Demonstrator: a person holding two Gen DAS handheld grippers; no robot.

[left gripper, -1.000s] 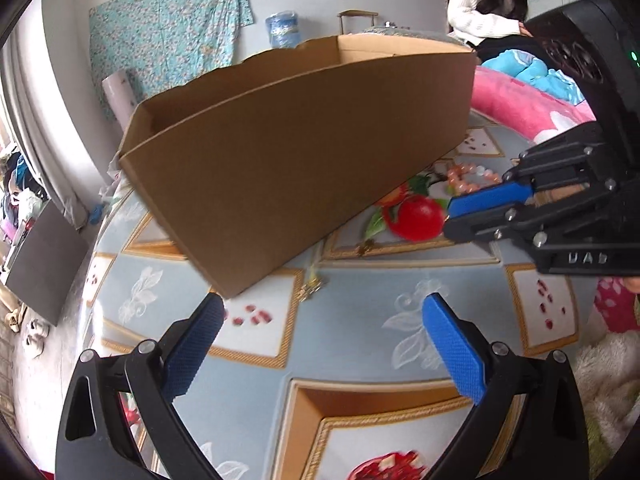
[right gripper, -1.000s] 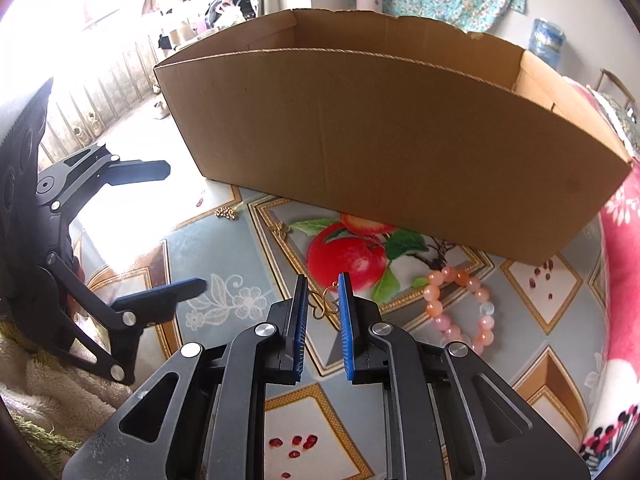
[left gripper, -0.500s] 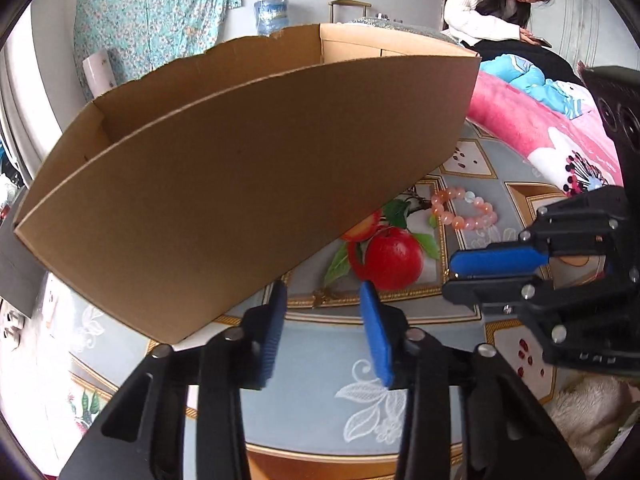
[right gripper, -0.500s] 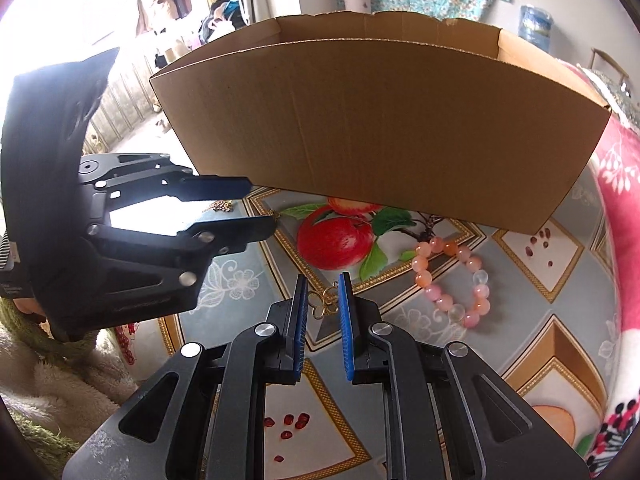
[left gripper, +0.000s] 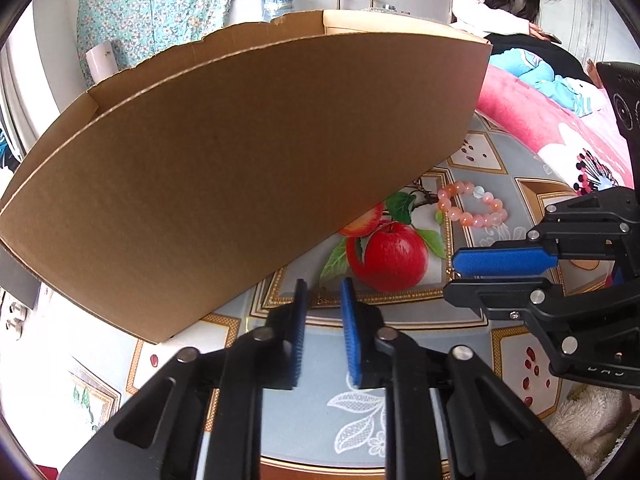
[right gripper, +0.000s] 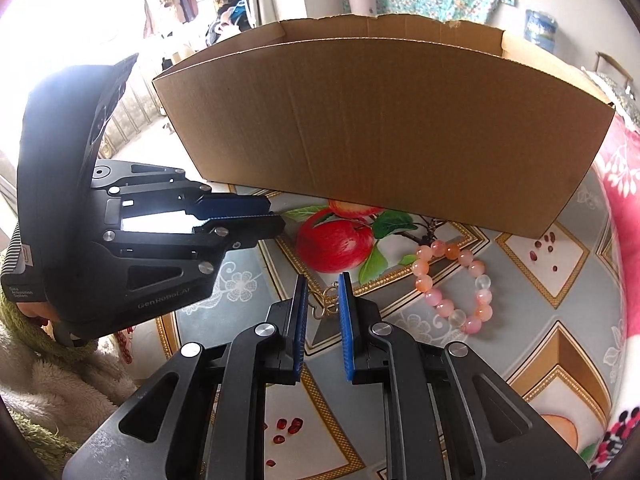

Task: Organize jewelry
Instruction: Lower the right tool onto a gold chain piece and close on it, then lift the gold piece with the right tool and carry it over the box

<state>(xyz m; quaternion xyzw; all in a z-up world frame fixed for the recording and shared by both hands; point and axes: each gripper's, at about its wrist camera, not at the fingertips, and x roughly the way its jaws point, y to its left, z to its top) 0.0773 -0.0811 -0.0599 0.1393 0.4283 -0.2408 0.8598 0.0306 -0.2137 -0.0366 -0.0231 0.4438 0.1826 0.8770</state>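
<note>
Both handheld grippers work over a patterned cloth with a fruit print, in front of a tall open cardboard box (right gripper: 384, 132) that stands toward the cloth's far edge.

Right gripper (right gripper: 323, 312): blue pads drawn close, pinching a small gold wire earring (right gripper: 325, 301), whose looped end pokes out just beyond the tips. Grip looks marginal, since only part of the wire lies between the pads.

Left gripper (left gripper: 323, 308): jaws closing, gap already narrow. A small gold piece (left gripper: 321, 301) lies on the cloth at the fingertips, right on the gold border line below the printed apple (left gripper: 394, 256). Cannot tell whether the pads have it yet or are only bracketing it.

Bead bracelet (right gripper: 454, 286): pink, orange and clear beads in a loop, flat on the cloth to the right of the printed apple, near the box's front wall but not touching it. Apart from both grippers.

Handling judgement:
- Earrings: very light, thin, stiff wire, easily bent or flicked away. Best pinched across the widest loop, low to the cloth.
- Bracelet: probably elastic-strung, so the loop will sag and swing. Beads are smooth and round and may roll out of flat pads, so take it across one side of the loop, squeezing a bead squarely or the cord between two.
- The box wall is high, so each piece needs a clear lift over the rim.
</note>
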